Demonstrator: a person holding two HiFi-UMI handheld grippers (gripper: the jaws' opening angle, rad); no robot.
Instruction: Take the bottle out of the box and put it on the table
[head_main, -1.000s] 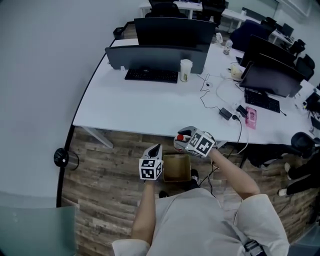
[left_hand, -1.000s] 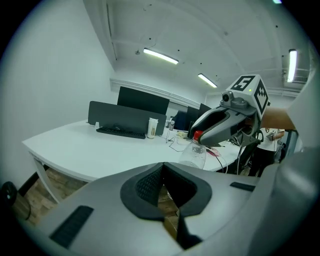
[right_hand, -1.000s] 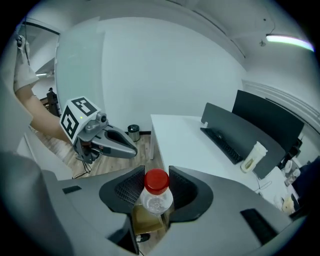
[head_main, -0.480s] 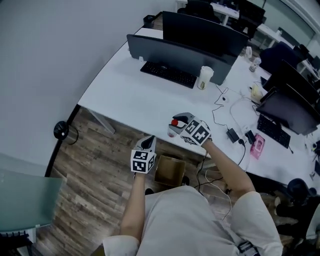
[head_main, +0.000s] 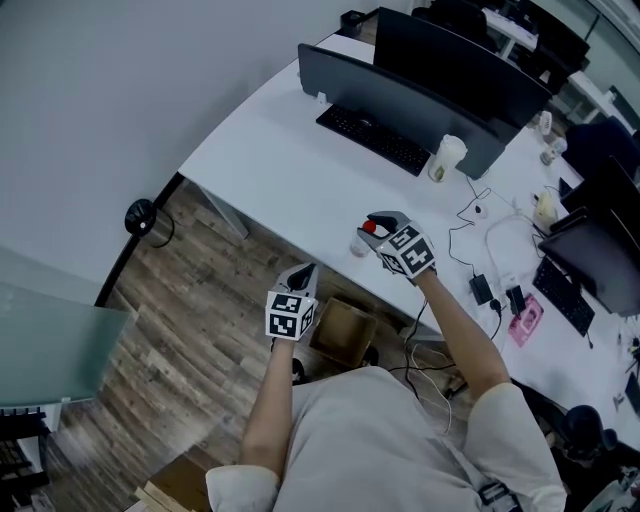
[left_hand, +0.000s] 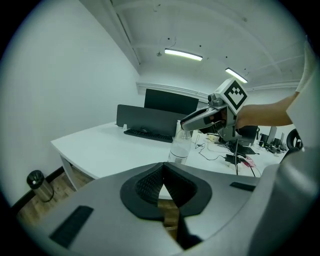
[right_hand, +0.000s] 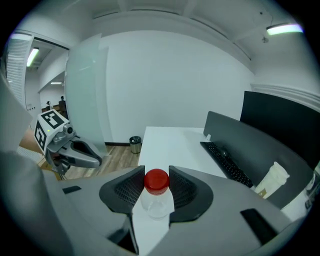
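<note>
Bottle (right_hand: 157, 202), clear plastic, red cap (right_hand: 156, 181), clamped in right tongs (right_hand: 157, 174)

In front of you, a white curved surface (head_main: 270, 170) carries a black keyboard (head_main: 372, 140), two dark monitors (head_main: 410, 88), a pale cup (head_main: 446, 158) and a pink item (head_main: 522, 318). Below you, an open cardboard box (head_main: 343, 333) sits on the wooden floor (head_main: 170, 320).

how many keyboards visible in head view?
2. One black keyboard lies before the nearest dark monitor; a second black keyboard lies near the right edge. Others may be hidden.
</note>
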